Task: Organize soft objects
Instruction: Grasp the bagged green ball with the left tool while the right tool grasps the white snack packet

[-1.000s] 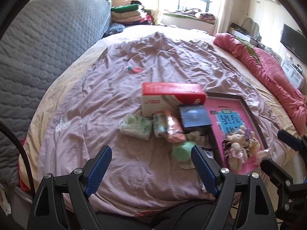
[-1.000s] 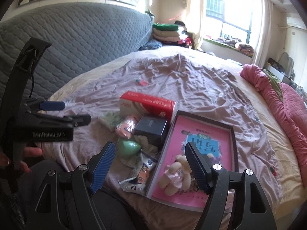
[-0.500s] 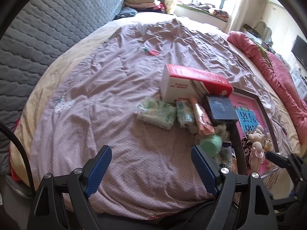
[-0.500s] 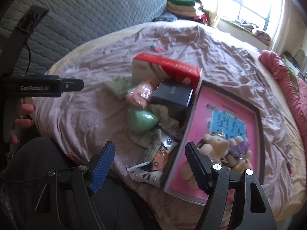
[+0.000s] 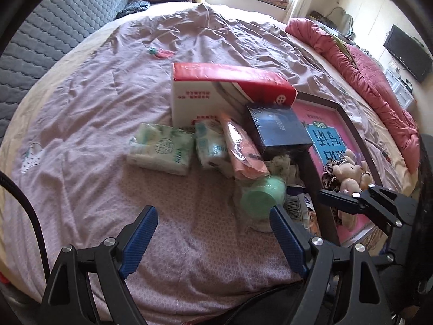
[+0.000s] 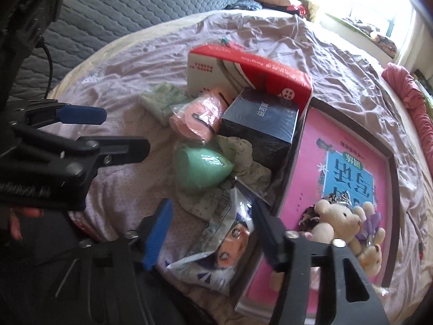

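Mauve bedsheet (image 5: 89,124) carries a small heap: a red and white box (image 5: 216,92), a dark blue box (image 5: 278,130) leaning against it, green tissue packs (image 5: 162,149), a pink packet (image 5: 243,151), a mint green soft lump (image 6: 200,170) on a crumpled cloth, and a plush bear (image 6: 341,219) lying in a pink tray (image 6: 305,162). The left gripper (image 5: 213,233) stands wide above bare sheet, with nothing between its jaws. The right gripper (image 6: 213,222) (its jaws have just been closing) hangs half open around a printed snack bag (image 6: 224,238), whose upper part lies between the jaws, and I cannot tell if the pads press on it
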